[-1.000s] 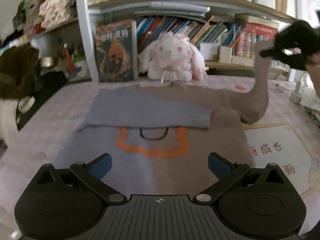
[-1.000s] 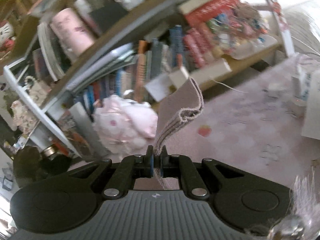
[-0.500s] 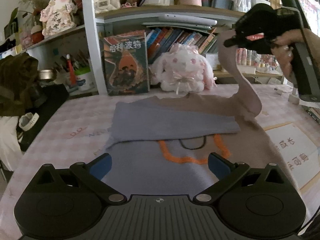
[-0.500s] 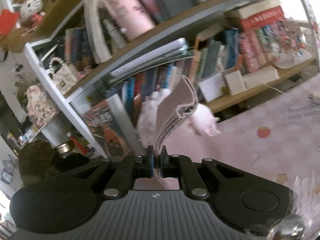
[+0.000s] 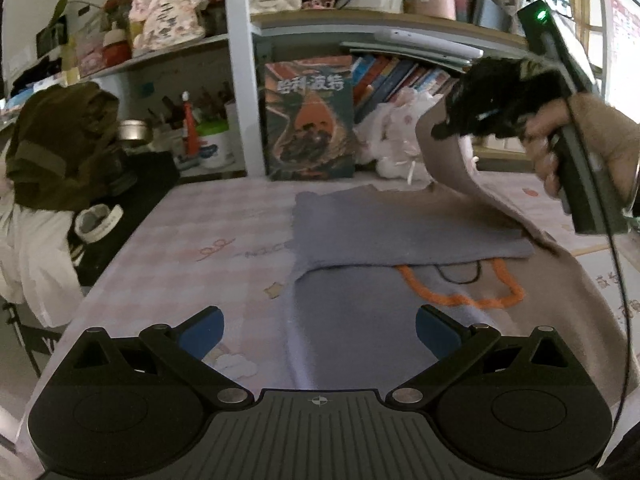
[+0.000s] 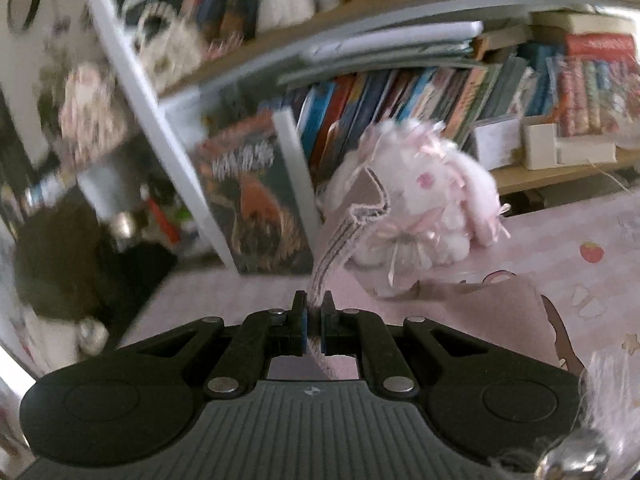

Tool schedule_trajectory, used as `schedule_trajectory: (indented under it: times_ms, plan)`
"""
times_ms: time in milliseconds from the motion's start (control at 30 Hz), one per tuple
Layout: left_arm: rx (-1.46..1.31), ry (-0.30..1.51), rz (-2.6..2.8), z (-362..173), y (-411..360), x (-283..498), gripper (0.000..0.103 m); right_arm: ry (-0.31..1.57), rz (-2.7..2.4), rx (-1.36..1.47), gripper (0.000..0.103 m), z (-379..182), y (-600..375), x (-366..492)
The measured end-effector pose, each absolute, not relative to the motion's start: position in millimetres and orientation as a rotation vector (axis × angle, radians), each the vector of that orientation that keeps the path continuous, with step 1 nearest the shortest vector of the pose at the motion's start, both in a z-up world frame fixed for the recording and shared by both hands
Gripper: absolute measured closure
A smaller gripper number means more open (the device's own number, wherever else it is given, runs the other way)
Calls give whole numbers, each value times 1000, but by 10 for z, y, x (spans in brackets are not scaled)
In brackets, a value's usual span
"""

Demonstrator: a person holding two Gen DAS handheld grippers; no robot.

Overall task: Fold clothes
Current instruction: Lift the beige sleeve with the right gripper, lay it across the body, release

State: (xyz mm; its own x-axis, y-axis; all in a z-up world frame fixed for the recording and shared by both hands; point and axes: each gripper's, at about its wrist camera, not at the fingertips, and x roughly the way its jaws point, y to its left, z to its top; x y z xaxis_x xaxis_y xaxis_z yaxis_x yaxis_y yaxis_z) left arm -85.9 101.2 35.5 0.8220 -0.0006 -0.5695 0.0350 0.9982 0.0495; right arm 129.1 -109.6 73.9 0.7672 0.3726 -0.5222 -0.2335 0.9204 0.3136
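Note:
A sweater [image 5: 384,312], grey-blue on its left half and beige on its right, with an orange outline motif, lies flat on the table. Its grey left sleeve [image 5: 400,236] is folded across the chest. My right gripper [image 6: 314,320] is shut on the cuff of the beige sleeve [image 6: 352,224]; in the left wrist view it [image 5: 440,132] holds that sleeve [image 5: 452,168] lifted above the sweater's upper right. My left gripper [image 5: 318,328] is open and empty above the sweater's near hem.
A bookshelf with a standing book [image 5: 310,120] and a pink plush rabbit [image 6: 432,208] lines the table's far edge. Dark clothes [image 5: 60,144] are piled on the left. A printed sheet [image 5: 612,280] lies right of the sweater.
My right gripper has carried the beige sleeve leftward and lower, over the sweater. The left wrist view has shifted so the sweater sits further right.

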Motion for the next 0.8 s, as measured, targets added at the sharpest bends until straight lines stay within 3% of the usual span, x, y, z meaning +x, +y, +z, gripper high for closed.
schedule_trajectory:
  times_ms: [200,233,267,333,800]
  plan:
    - [39,610,3,347,1153,-881,0,712,377,-14,92,441,-538,1353]
    - [37,609,5,347,1168,-884,0,711,410,-27,87,432,-480,1328]
    - [34,608,6,348,1179,-885,0,706,445,-36,75,428,-427,1300]
    - [28,605,7,350,1199,-888,0,685,508,-43,69,452,-336,1224]
    - [-21,630,-122,257,1084,-772,0,743,393,54,64,502,-955,431]
